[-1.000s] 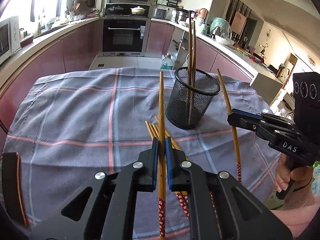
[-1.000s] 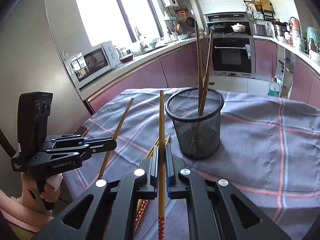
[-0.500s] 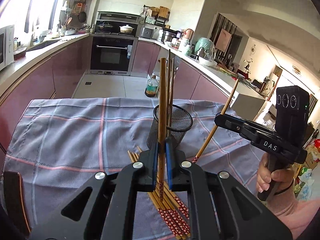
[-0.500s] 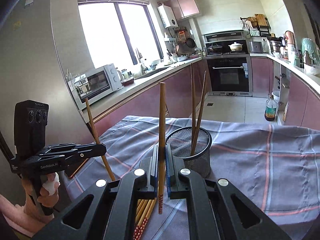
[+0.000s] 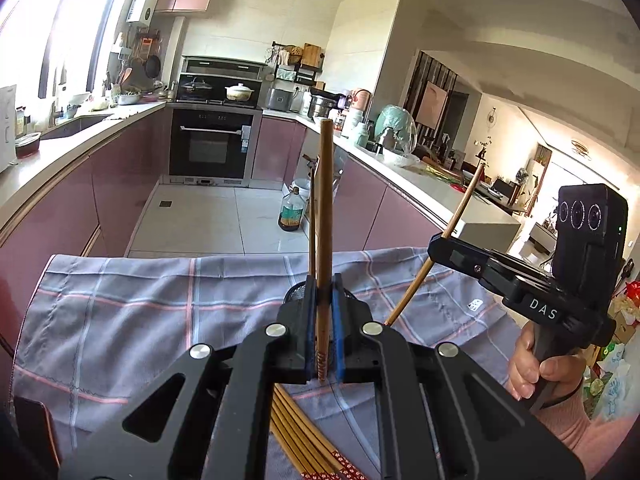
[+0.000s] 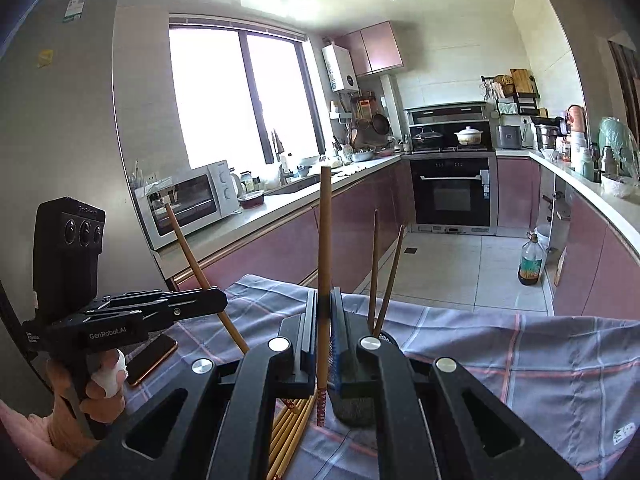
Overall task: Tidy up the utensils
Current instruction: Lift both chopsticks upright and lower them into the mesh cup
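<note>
Both tools have risen since a second ago: the holder, then in full view ahead, now sits low and mostly hidden behind the jaws, and each chopstick's patterned end hangs clear of the cloth.

Left tool (image 5: 323, 312) is clamped shut on one chopstick (image 5: 323, 216); right tool (image 6: 325, 324) likewise on its own chopstick (image 6: 323, 248). Each stick stands near-vertical at frame centre in its own view, long axis up-down, plain end up, patterned end down.

Mesh holder (image 6: 354, 408) sits lower centre with two sticks already in it. Loose bundle (image 6: 290, 428) lies on the worktop cloth (image 6: 520, 360), lower centre.

My read: pickup is done, and both sticks still need carrying over the holder and dropping in.
</note>
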`<state>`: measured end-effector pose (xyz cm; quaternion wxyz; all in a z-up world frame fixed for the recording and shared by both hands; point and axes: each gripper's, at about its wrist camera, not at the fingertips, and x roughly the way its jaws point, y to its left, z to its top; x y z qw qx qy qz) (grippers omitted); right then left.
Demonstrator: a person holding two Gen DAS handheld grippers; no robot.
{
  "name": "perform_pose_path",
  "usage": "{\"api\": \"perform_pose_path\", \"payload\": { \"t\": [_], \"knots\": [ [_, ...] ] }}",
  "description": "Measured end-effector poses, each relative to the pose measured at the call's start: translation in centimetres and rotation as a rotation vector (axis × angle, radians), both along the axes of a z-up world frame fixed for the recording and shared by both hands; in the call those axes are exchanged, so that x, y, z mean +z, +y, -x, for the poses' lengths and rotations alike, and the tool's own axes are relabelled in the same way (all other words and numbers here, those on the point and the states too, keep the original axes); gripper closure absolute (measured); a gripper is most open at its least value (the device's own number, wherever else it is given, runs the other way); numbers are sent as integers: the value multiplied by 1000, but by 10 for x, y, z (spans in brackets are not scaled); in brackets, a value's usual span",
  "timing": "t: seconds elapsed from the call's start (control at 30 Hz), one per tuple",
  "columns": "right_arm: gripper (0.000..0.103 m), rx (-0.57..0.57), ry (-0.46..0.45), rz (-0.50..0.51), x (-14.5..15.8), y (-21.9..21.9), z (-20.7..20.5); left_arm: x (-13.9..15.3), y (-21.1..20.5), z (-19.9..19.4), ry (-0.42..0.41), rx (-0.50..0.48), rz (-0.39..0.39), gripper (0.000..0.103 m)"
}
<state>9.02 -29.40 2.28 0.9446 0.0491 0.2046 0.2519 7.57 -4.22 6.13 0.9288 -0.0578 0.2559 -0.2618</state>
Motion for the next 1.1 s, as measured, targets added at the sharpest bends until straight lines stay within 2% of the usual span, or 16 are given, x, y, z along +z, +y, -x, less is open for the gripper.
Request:
{"api": "perform_pose_path", "payload": {
  "t": [0.23,0.47,0.63,1.1],
  "knots": [
    [98,-27,-55,-4,21,-7,-9,22,-9,-17,-26,3,22,95],
    [98,-51,-59,-5,22,-8,-27,34,-20,-33,-48,25,22,95],
    [98,-60,-39,29,13,-3,-38,23,-28,-51,-22,41,-11,95],
    [98,-43,96,86,-22,8,-63,-25,-49,-87,105,11,-110,95]
  ]
}}
